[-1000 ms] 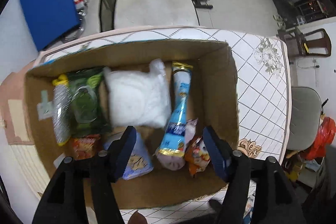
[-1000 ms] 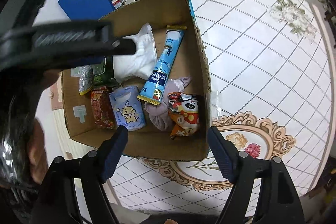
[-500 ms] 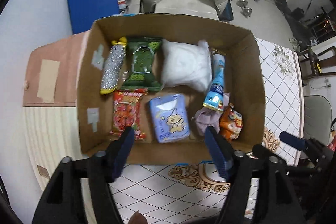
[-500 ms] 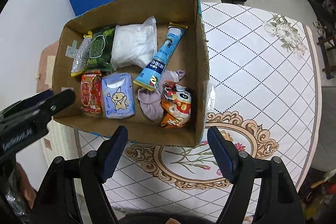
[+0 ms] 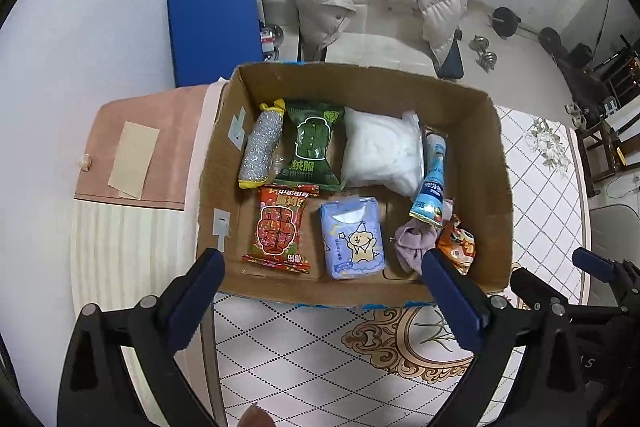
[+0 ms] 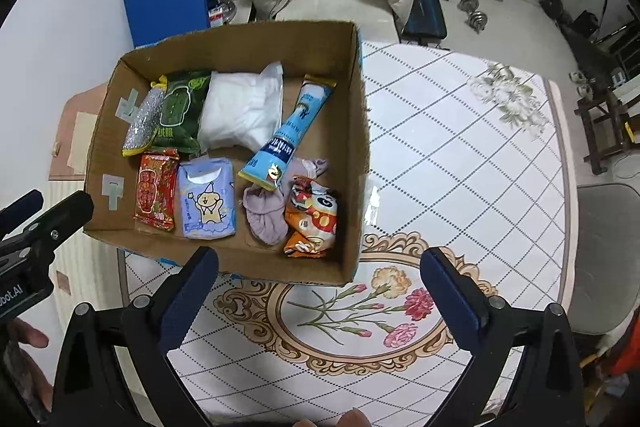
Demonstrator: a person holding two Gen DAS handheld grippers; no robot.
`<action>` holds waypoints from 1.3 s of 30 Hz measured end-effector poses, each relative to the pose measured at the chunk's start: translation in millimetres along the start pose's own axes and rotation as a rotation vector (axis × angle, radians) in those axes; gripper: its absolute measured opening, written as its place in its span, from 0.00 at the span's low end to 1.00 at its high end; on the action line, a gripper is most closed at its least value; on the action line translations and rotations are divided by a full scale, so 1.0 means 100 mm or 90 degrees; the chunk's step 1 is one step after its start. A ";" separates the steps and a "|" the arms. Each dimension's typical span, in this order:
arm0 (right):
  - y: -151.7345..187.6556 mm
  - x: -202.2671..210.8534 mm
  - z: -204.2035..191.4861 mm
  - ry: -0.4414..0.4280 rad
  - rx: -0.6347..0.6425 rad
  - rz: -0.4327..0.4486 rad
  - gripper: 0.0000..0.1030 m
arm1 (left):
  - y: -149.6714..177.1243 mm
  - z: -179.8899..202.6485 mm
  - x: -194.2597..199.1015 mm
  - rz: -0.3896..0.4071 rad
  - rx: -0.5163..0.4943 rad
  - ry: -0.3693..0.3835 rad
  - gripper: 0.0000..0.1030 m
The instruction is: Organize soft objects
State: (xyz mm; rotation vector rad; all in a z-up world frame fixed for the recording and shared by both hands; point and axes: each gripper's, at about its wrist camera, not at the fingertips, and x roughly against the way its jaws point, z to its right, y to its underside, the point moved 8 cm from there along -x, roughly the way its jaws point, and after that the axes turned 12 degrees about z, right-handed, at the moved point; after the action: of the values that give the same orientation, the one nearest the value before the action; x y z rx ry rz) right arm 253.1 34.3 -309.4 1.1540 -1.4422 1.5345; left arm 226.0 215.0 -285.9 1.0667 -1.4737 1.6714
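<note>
Since the earlier frame, both grippers have been drawn back from the cardboard box point(image 5: 472, 151), which is now seen whole from above in both views. The left gripper point(image 5: 322, 295) is shown with jaws opening and nothing between them; the right gripper point(image 6: 320, 287) likewise, over the patterned tabletop point(image 6: 440, 131). Each gripper's handle is cut off at the lower frame edge, and only fingertips of the hands are visible there.

Box contents, back row: a silver scrubber point(image 5: 262, 149), a green packet point(image 5: 314, 147), a white plastic bag point(image 5: 380, 151) and a blue tube point(image 6: 286, 135), the last tilted with its lower end resting on a lilac cloth point(image 6: 266, 215). Front row: a red snack packet point(image 5: 278, 227), a pale blue tissue pack point(image 5: 352, 237), the cloth, and an orange snack bag point(image 6: 314, 221) against the right wall. In the left view the orange bag and cloth are partly hidden behind the right-hand finger; packet lettering cannot be read.
</note>
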 end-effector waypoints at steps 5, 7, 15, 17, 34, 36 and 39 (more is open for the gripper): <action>0.00 0.29 0.03 0.002 0.002 0.029 1.00 | 0.01 0.07 0.29 0.024 -0.010 0.000 0.98; 0.02 0.51 0.04 0.002 0.006 0.054 1.00 | 0.03 0.09 0.49 0.041 -0.017 -0.009 0.98; 0.18 1.47 0.11 -0.009 0.000 0.148 1.00 | 0.11 0.19 1.28 0.114 -0.008 -0.002 0.98; 0.22 1.71 0.12 -0.002 0.004 0.175 1.00 | 0.14 0.21 1.47 0.132 -0.010 -0.008 0.98; 0.45 2.99 0.19 0.006 0.022 0.291 1.00 | 0.34 0.31 2.46 0.222 -0.005 -0.003 0.98; 0.46 3.05 0.18 0.006 0.025 0.297 1.00 | 0.34 0.32 2.51 0.229 -0.004 -0.003 0.98; 0.46 3.11 0.18 0.006 0.027 0.305 1.00 | 0.34 0.31 2.56 0.237 0.000 -0.001 0.98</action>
State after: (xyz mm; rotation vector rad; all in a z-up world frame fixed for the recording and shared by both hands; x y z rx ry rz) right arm 107.6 -10.6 -34.0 0.8571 -1.7738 1.8935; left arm 85.3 169.0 -71.6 0.8273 -1.7546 1.9190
